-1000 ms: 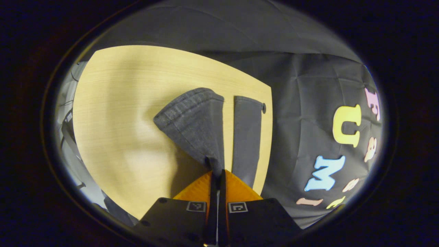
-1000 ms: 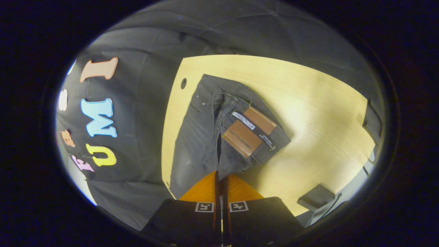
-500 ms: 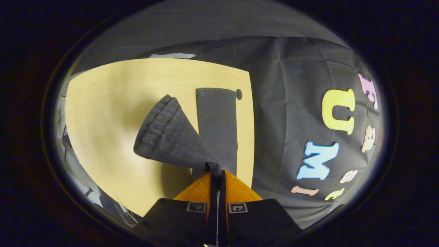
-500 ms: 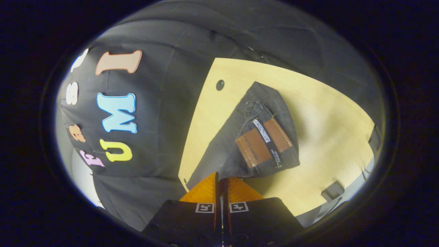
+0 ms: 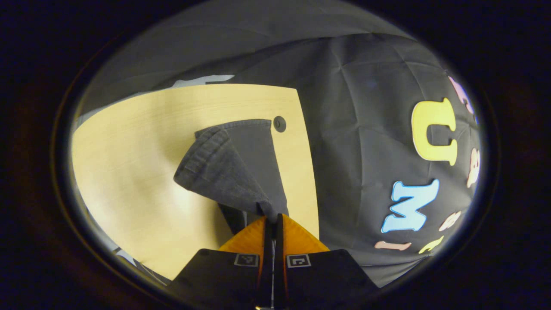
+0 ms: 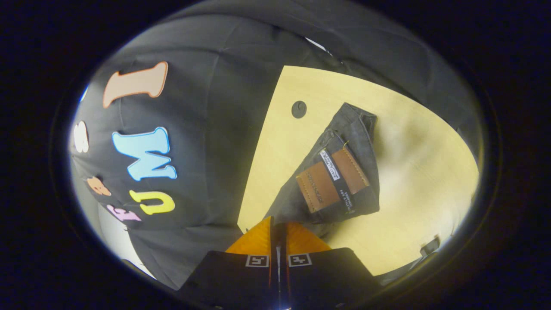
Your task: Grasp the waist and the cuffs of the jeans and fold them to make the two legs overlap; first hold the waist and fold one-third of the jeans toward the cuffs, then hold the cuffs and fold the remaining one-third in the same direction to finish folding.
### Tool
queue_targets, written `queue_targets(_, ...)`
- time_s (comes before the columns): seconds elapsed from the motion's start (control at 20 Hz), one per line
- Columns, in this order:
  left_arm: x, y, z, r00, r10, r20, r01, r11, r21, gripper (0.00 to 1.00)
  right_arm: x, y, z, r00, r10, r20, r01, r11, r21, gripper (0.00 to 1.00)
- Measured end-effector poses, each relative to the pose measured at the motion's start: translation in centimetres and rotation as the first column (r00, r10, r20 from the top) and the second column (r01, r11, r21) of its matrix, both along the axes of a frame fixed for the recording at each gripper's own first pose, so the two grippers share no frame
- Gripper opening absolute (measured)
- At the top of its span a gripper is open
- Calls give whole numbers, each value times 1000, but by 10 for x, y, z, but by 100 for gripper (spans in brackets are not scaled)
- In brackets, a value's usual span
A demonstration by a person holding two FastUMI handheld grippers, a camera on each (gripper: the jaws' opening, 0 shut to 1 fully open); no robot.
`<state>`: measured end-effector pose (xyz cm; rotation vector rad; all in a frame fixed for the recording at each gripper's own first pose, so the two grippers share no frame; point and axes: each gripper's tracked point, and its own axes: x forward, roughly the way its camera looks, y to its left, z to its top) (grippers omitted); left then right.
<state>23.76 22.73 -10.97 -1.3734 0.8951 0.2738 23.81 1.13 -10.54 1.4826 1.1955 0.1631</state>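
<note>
Table (image 5: 129,142) edge beside held jeans (image 5: 228,172)

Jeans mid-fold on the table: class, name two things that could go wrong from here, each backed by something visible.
1. The left tongs pinch only a small bit of the raised cuff; it may slip out before landing on the other leg.
2. The jeans lie close to the table edge by the round hole; the right tongs could drag them off it.
</note>
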Motion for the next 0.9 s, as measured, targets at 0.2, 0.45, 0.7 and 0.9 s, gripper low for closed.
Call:
queue_targets(0.2, 45, 7, -15, 1000, 2, 23, -4, 997, 72, 6, 34, -3, -19, 1000, -29, 6, 29, 1000, 10, 1)
queue_targets(0.45, 74, 9, -40, 1000, -9, 26, 5, 992, 125, 9, 78, 6, -54, 997, -79, 25, 78, 996, 33, 4)
queue_targets(0.7, 93, 11, -70, 997, -57, -45, 68, 955, 290, 9, 105, 25, -100, 994, -106, 41, 105, 994, 18, 7)
queue_targets(0.9, 109, 0, -83, 990, -109, -84, 133, 912, 388, 10, 120, 38, -127, 991, -125, 40, 125, 992, 15, 2)
